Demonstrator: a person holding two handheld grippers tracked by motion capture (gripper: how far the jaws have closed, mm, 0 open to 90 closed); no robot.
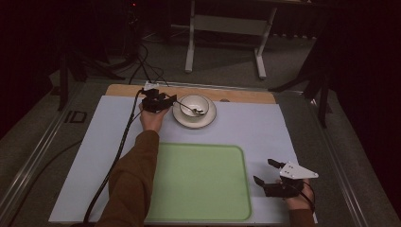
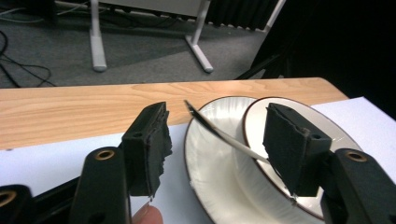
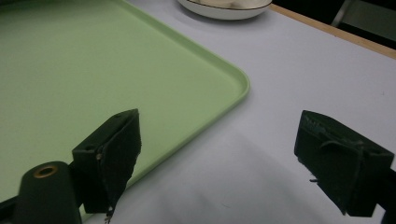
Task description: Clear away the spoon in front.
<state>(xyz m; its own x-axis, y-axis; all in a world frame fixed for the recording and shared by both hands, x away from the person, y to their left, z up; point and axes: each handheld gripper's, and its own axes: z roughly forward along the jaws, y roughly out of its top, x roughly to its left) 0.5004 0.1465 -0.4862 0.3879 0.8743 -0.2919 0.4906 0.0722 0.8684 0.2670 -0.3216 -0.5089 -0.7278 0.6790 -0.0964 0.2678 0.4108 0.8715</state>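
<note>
L gripper (image 2: 217,154) jaws hide spoon (image 2: 219,133) bowl end

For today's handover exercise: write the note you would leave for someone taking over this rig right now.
Left gripper: open, at the bowl's left, spoon handle between its jaws, not yet gripped.
Right gripper: open, idle over the mat by the green tray's right edge.
Spoon lies in the bowl, which sits on the saucer at the far side of the mat.
Done: nothing on the tray.
Left: likely grip the spoon and move the crockery.
</note>
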